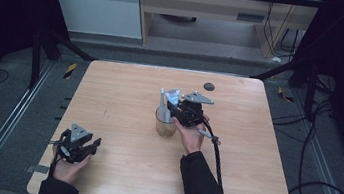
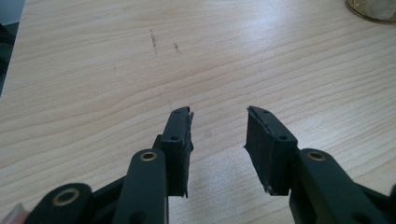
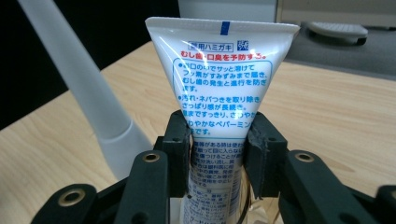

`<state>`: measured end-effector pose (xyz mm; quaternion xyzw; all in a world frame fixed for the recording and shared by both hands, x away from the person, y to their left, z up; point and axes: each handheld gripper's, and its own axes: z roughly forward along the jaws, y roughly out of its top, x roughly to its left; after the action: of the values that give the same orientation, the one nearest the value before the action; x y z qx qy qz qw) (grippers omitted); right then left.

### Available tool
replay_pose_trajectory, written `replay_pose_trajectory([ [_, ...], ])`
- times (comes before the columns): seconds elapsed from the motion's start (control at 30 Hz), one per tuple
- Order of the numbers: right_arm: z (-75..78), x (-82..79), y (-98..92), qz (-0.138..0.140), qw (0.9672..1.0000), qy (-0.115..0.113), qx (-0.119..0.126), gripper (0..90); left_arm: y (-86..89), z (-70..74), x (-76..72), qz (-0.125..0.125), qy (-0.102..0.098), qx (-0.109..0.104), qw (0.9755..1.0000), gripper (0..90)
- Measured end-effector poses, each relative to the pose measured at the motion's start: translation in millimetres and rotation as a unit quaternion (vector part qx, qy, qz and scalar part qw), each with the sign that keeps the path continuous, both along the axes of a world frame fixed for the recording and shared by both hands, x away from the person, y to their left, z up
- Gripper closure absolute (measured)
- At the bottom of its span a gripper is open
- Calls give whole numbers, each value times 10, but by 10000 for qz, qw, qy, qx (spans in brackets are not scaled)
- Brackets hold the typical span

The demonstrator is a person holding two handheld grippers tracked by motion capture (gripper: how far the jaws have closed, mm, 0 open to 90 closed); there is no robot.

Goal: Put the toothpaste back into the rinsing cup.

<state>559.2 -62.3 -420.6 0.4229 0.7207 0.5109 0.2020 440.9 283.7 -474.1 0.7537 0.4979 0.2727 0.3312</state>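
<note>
Low at the near left corner of the pale wooden table [image 1: 121,120], the left gripper [image 1: 95,143], jaws apart over bare wood, gripped from below in a hand [image 1: 69,166] resting at the edge. At centre, a clear glass cup [image 1: 165,125] holding a white toothbrush [image 1: 163,101] and a white toothpaste tube with blue and red print [image 3: 223,79]. Print legible in the right gripper view alone, with the right gripper [image 3: 218,140] bracketing the tube, contact unclear. Right forearm stretched forward from the near edge.

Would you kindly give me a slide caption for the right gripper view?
Right gripper jaws flank an upright toothpaste tube standing in a glass, beside a white handle.
</note>
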Motion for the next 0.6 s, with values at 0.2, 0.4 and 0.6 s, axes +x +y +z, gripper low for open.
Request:
replay_pose_trajectory([
  [0.2, -38, -23, 4, 74, 9994, 132, -304, 611, -3, 1, -1, 0, -8, 1, 10000, 597],
  [0.4, -46, -44, -2, 187, 9978, 222, -600, 570, -5, -4, 2, -5, 12, 4, 10000, 597],
  [0.6, 25, -102, -79, 235, 9978, 255, -559, 460, -12, -5, 1, -13, 16, 10, 10000, 595],
])
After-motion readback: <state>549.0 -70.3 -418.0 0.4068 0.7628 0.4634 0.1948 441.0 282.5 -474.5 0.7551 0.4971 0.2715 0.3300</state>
